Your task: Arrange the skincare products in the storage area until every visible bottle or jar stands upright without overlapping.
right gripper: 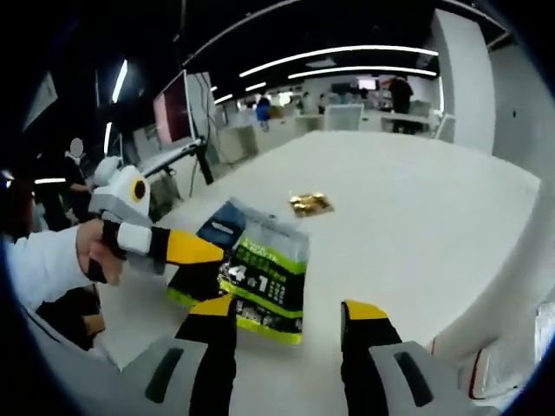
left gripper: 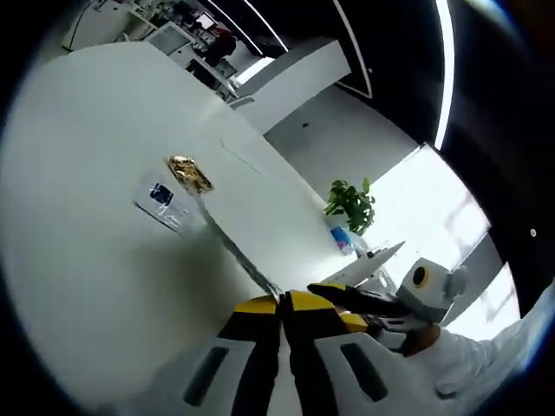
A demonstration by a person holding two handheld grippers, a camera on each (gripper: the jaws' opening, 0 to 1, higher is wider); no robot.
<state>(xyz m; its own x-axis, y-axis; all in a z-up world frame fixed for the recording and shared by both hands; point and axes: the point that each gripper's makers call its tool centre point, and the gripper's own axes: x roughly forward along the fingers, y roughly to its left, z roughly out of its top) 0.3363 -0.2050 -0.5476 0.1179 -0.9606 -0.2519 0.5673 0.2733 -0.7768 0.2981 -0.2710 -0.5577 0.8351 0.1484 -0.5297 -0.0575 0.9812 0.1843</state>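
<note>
Two claws at work: left claw [right gripper: 186, 251] pressed on green pack [right gripper: 264, 277] near bench [right gripper: 416, 199] edge, right claw [right gripper: 290, 334] spread just short. Lift slowly, stand upright, clear of gold packet [right gripper: 310, 204].

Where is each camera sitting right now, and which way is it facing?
Left gripper view: rides the left gripper, looking along its fingers across the white table toward a plant; a white sleeve shows.
Right gripper view: rides the right gripper, facing a green packet; a hand holds the left gripper there.
Shared: the table's gold wrapper, and each shows the other gripper.
</note>
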